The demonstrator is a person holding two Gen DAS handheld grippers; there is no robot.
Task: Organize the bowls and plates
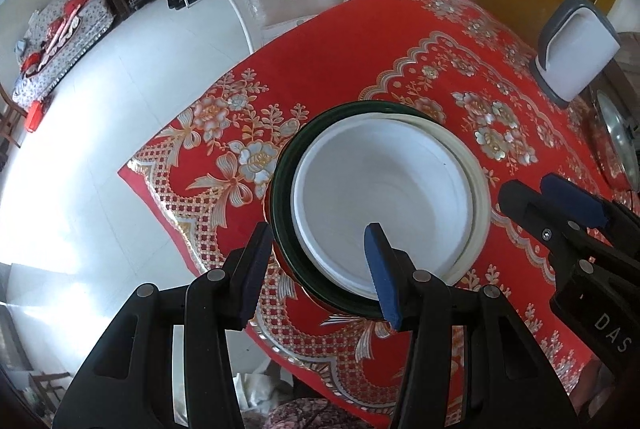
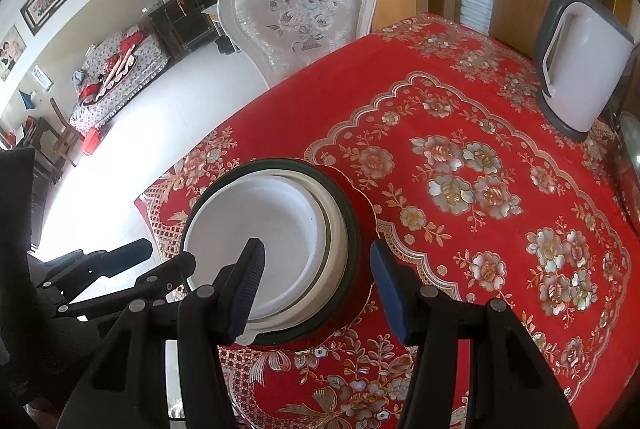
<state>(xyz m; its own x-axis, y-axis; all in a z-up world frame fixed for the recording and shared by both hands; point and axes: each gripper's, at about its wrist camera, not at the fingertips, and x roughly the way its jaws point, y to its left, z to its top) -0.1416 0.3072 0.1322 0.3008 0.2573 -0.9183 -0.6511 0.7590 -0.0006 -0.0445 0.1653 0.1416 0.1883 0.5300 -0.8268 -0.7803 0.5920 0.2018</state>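
A nested stack of bowls is seen near the corner of a table covered by a red floral cloth: a white bowl sits inside a cream one, inside a dark green one. The left gripper is held spread astride the stack's near rim, pads not pressing. The right gripper is likewise spread astride the rim. A white kettle stands well apart.

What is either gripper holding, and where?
Nothing, as far as can be seen. The left gripper and right gripper stand open at opposite sides of the nested bowls, with no pad visibly pressing the rim.
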